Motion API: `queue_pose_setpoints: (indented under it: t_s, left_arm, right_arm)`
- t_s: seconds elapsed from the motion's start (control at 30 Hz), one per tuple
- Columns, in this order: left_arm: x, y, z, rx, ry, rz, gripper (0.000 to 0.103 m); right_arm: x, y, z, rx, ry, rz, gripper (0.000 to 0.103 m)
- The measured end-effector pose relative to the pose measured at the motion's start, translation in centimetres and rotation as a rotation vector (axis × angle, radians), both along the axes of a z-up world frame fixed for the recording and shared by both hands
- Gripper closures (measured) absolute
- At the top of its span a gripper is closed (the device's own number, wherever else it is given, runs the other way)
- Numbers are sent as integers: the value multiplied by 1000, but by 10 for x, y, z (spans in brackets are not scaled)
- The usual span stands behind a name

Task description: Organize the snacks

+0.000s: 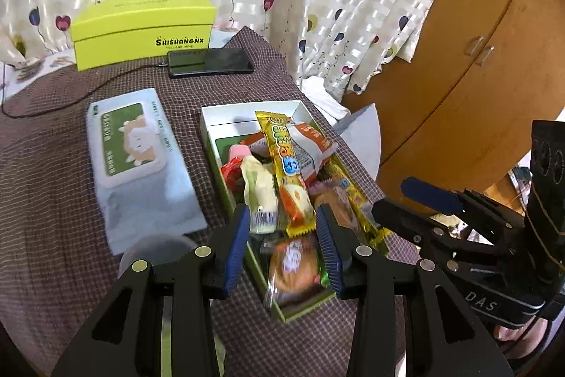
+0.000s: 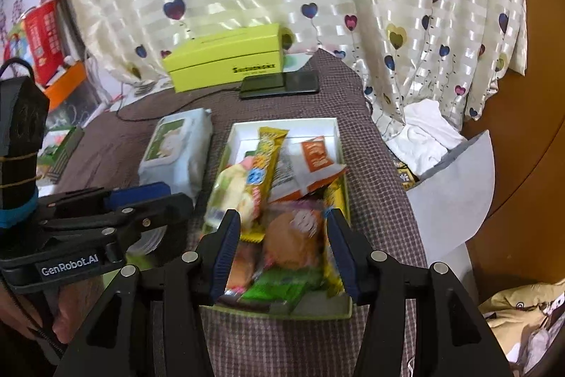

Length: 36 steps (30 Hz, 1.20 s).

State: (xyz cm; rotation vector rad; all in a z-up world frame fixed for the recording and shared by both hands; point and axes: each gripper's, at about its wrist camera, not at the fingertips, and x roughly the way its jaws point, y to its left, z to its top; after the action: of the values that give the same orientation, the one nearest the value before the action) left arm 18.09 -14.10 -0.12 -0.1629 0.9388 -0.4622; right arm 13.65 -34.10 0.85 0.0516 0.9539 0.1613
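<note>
A white-and-green box (image 1: 210,143) (image 2: 342,143) on the checked tablecloth is full of wrapped snacks. A long yellow bar (image 1: 286,165) (image 2: 265,158) lies on top beside an orange-and-white pouch (image 1: 312,143) (image 2: 314,161). A round cake in clear wrap (image 1: 293,262) (image 2: 295,235) lies at the near end. My left gripper (image 1: 282,242) is open and empty over the near end of the box. My right gripper (image 2: 282,246) is open and empty over the round cake. Each gripper shows in the other's view (image 1: 399,200) (image 2: 155,196).
A pack of wet wipes (image 1: 141,158) (image 2: 176,151) lies left of the box. A lime-green box (image 1: 141,27) (image 2: 229,59) and a black phone (image 1: 210,62) (image 2: 279,85) on a cable sit at the back. Curtain behind, wooden cabinet (image 1: 476,76) right.
</note>
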Motion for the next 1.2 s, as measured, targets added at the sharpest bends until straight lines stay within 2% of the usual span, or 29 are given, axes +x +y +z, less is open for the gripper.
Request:
queue_pose_setpoints:
  t_s: [0.3,0.67,1.0,1.2]
  left_arm:
    - [-36,3,8,46,-44,4,63]
    - [-67,9,7,91,-66,31,63]
    - [-76,14,1,86,-54,48,63]
    - [-78,15,-2,113,-61,53,63]
  right_arm:
    - [-35,15,12,-14,-6,24,52]
    - [-61,27,12,-19,3,43,52]
    - [-69,35,8,-28,21,60,52]
    - [-68,38,3,-37,31,63,52]
